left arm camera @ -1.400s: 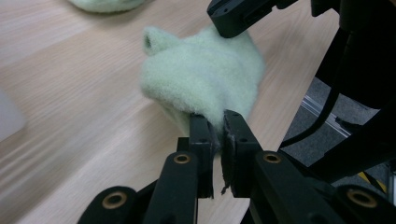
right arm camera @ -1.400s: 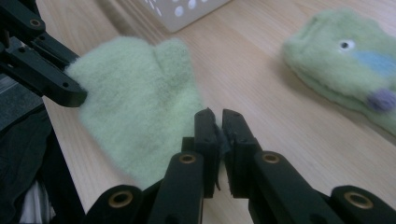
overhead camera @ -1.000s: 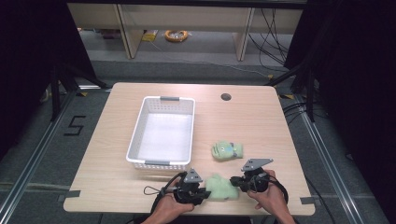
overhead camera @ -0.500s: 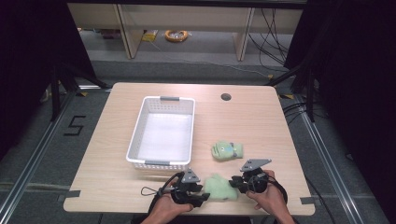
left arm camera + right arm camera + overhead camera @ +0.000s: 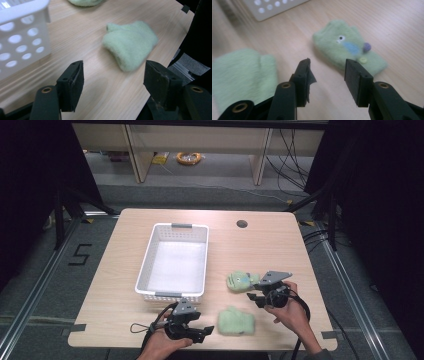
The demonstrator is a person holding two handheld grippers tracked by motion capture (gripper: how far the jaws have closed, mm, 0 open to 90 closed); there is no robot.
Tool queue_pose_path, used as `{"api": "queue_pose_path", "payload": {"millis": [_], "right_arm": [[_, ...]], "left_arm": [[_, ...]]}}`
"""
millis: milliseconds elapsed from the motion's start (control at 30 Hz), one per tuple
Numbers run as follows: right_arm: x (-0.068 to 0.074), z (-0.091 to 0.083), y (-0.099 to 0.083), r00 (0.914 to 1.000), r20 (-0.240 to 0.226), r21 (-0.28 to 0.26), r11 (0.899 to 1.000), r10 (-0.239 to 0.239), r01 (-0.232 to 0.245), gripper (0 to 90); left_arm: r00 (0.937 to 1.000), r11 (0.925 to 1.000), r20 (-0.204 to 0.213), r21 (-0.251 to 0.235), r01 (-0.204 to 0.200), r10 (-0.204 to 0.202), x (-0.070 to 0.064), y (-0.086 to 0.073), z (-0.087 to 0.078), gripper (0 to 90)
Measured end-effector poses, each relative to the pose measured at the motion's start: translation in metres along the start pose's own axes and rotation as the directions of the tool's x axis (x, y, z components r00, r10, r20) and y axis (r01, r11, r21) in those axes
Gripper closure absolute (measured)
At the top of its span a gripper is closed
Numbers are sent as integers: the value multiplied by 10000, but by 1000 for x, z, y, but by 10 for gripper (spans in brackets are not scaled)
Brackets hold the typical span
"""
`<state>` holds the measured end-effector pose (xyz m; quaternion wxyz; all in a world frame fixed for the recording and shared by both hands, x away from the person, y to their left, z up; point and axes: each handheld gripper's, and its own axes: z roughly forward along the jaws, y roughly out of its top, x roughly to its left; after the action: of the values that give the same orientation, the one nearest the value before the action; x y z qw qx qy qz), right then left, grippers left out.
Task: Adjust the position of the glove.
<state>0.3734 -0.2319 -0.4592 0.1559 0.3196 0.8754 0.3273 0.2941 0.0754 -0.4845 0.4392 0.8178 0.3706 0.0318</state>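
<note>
Two green mittens lie on the wooden table (image 5: 280,245). The plain mitten (image 5: 236,321) (image 5: 130,45) rests near the front edge, just ahead of my left gripper (image 5: 202,326) (image 5: 116,72), which is open and holds nothing. The mitten with a face and a purple nose (image 5: 241,280) (image 5: 348,50) lies farther back. My right gripper (image 5: 256,292) (image 5: 329,66) hovers open just in front of it, jaws pointed at its cuff end. The plain mitten (image 5: 239,75) is off to that gripper's left.
A white perforated basket (image 5: 172,262) (image 5: 22,37) stands empty left of the mittens, close to my left gripper. A round cable hole (image 5: 242,224) sits at the back of the table. The table's front edge runs right beside both hands.
Both grippers have drawn away from the plain mitten. The left one backed off to the left; the right one moved farther back toward the face mitten. The plain mitten stays put.
</note>
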Motion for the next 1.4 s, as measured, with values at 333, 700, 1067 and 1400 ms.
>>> {"api": "queue_pose_path", "payload": {"millis": [333,700,1067,1400], "right_arm": [[-25,28,20,9984,228,73,9986,515,-517,537],[-41,54,26,9961,23,655,9939,887,-886,542],[-43,69,20,9928,-98,801,9898,1193,-1181,612],[-44,68,15,9813,-514,589,9814,1856,-1825,821]], "left_arm": [[9995,9996,-152,-101,276,-278,11,-20,-12,259],[9995,9998,-250,-77,182,-184,12,-24,-12,253],[9993,9995,-194,-39,305,-306,13,-24,-12,256],[9996,9997,-144,-104,229,-231,13,-24,-13,261]]}}
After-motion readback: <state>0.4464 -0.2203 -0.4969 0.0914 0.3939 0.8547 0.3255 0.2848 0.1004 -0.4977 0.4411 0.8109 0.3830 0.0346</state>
